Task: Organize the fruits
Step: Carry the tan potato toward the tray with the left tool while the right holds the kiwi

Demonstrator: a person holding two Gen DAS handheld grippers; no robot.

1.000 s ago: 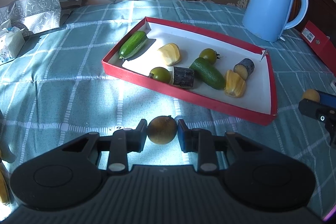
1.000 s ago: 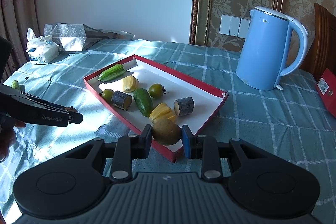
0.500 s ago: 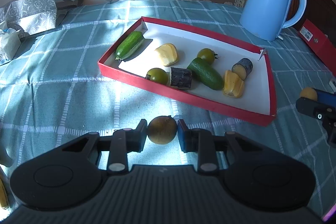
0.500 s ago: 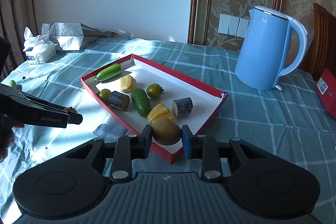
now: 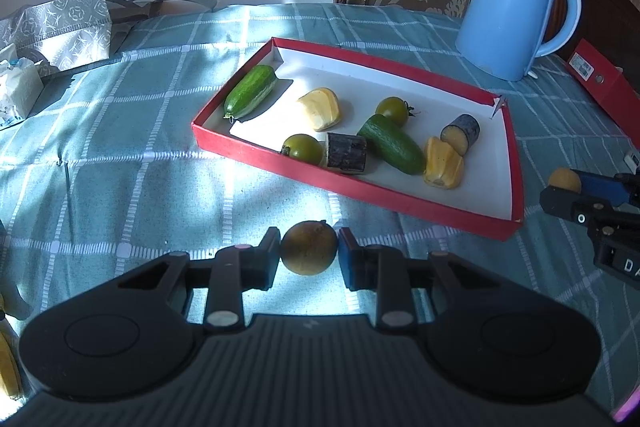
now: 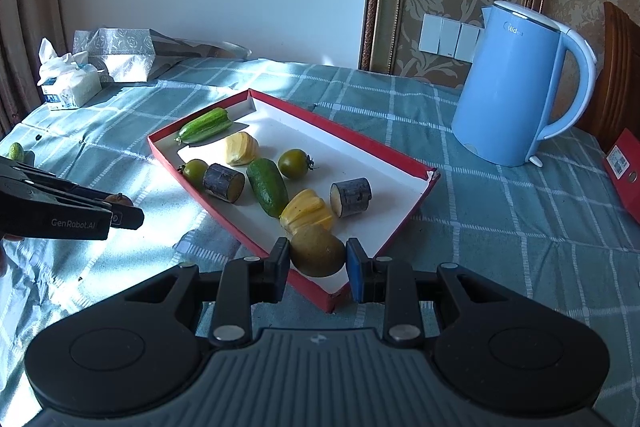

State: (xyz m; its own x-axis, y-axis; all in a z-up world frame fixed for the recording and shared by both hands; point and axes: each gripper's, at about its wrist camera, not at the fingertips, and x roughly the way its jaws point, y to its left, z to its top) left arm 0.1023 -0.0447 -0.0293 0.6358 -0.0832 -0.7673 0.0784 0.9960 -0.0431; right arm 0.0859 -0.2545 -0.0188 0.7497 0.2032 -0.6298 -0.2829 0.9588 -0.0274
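Both tongs gripping round brown fruit
Left gripper clamps one over bare cloth at the red tray's six o'clock edge; right gripper clamps another above the tray corner

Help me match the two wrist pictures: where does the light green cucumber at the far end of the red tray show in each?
Left wrist view: light green cucumber, upper middle, in the red tray's far left corner.
Right wrist view: same cucumber, left of centre, same corner.
Shared landmark: blue kettle, upper right in both.
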